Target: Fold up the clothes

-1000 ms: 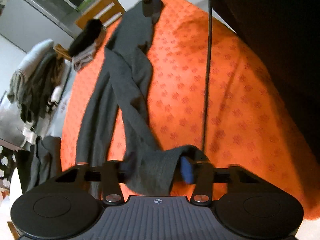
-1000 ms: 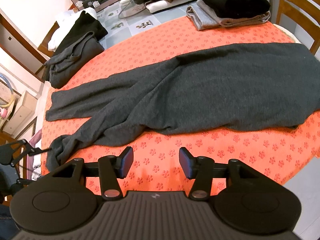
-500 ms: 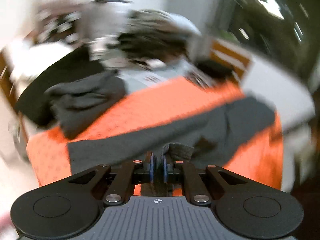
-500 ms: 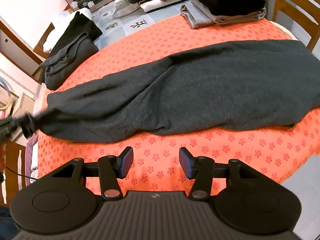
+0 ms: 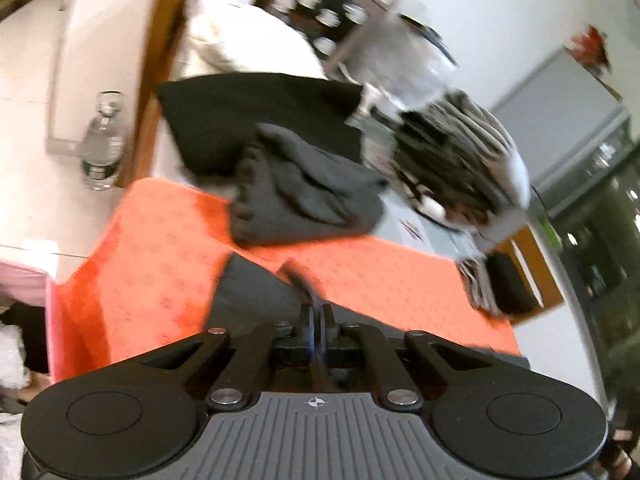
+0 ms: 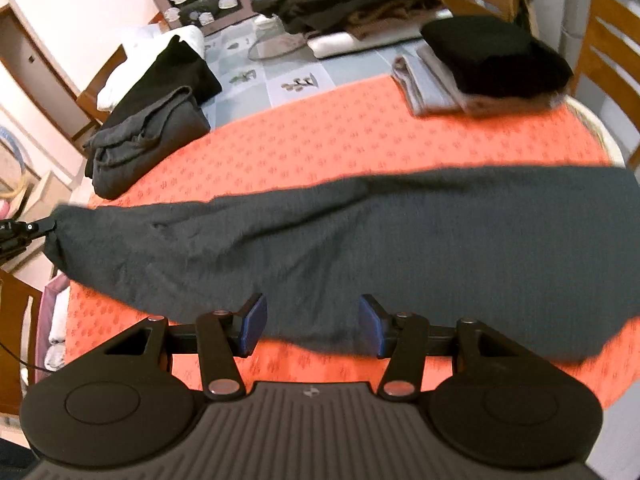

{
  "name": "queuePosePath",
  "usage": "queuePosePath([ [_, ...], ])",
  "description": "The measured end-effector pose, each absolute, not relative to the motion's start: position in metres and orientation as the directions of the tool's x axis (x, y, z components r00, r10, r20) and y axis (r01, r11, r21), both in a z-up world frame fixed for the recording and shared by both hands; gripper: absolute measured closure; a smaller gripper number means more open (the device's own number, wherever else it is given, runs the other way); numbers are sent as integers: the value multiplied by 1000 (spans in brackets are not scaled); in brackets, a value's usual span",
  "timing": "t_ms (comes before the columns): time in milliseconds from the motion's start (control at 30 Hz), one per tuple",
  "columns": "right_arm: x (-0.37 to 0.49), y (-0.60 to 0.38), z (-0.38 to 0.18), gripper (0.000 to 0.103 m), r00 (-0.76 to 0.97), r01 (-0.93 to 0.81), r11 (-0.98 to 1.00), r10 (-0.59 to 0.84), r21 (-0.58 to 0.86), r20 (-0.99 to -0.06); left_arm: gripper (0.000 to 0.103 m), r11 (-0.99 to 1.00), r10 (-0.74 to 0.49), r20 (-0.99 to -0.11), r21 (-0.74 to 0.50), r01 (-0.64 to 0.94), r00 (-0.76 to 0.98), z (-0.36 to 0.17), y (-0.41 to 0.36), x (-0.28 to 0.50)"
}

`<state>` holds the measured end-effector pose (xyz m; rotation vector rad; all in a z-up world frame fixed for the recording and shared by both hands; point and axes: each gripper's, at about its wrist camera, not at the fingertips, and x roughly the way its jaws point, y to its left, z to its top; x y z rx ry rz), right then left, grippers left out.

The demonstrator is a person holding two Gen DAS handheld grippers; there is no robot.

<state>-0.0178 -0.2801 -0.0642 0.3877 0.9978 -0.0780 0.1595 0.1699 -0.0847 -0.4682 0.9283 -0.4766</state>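
- While the left gripper (image 5: 318, 316) sits pressed together on a pinch of dark grey knit, the cloth bunches right at its tips and runs off over the table's left edge, seen from the right wrist.
- Over on the other side, the right gripper (image 6: 310, 326) hovers with its jaws spread and nothing between the pads; the near hem of the garment lies just under and ahead of it.
- That dark grey knit garment (image 6: 360, 240), long like leggings or a sleeve, I can't say which, stretches flat across the orange patterned tablecloth (image 6: 320, 144), from the pinched end at left to the wide end at right.
- Handling, as I judge it: soft, light, limp, a bit stretchy. It will sag and drag rather than hold shape, and the cloth beneath may grip it.
- Best hold, I'd say: a doubled edge or corner at the wide right end, pinching through both layers, so both ends can be lifted together.
- Further out, a crumpled grey bundle (image 6: 144, 144) sits far left, and a folded stack topped in black (image 6: 492, 64) far right, both well apart from the garment.
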Motion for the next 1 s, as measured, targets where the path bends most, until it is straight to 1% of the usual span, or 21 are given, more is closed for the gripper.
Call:
queuePosePath([
  [167, 18, -282, -66, 46, 538, 156, 959, 119, 237, -834, 100, 820, -524, -657, -560, 114, 542, -90, 177, 161],
  [233, 35, -280, -68, 46, 533, 95, 977, 114, 193, -839, 100, 824, -513, -660, -557, 100, 549, -91, 179, 159],
  [333, 64, -278, -71, 46, 519, -24, 994, 105, 108, -848, 100, 833, -496, -666, -547, 87, 557, -91, 180, 155],
  [400, 84, -277, -75, 47, 501, -119, 990, 125, 75, -857, 100, 843, -481, -671, -532, 85, 564, -90, 178, 152],
  [500, 112, -271, -85, 47, 449, -265, 964, 132, 10, -884, 99, 861, -467, -684, -496, 112, 560, -91, 171, 151],
  [600, 129, -263, -93, 47, 397, -370, 929, 160, 2, -904, 96, 894, -438, -721, -411, 178, 537, -97, 154, 153],
  [633, 133, -262, -95, 47, 382, -396, 918, 167, 2, -909, 89, 903, -427, -733, -381, 200, 530, -99, 148, 154],
  [700, 137, -257, -98, 49, 354, -443, 897, 179, 4, -918, 82, 911, -413, -750, -347, 224, 517, -106, 140, 156],
  [767, 140, -254, -102, 60, 329, -466, 885, 178, 5, -927, 75, 921, -389, -764, -309, 237, 515, -113, 134, 159],
  [800, 141, -253, -103, 63, 320, -474, 881, 177, 4, -931, 68, 929, -369, -771, -285, 237, 519, -116, 132, 161],
  [833, 140, -254, -105, 70, 312, -473, 881, 174, 7, -934, 61, 938, -343, -778, -256, 233, 527, -119, 130, 163],
  [867, 140, -255, -107, 79, 304, -472, 882, 172, 9, -937, 58, 944, -324, -780, -234, 232, 536, -121, 128, 165],
  [900, 140, -256, -108, 83, 296, -471, 882, 170, 11, -940, 56, 950, -306, -781, -211, 231, 544, -123, 127, 166],
  [933, 140, -256, -110, 91, 287, -465, 885, 165, 14, -944, 56, 949, -308, -780, -207, 239, 544, -124, 126, 167],
  [1000, 137, -258, -111, 95, 283, -451, 892, 167, 23, -945, 58, 944, -318, -784, -212, 251, 533, -128, 124, 170],
])
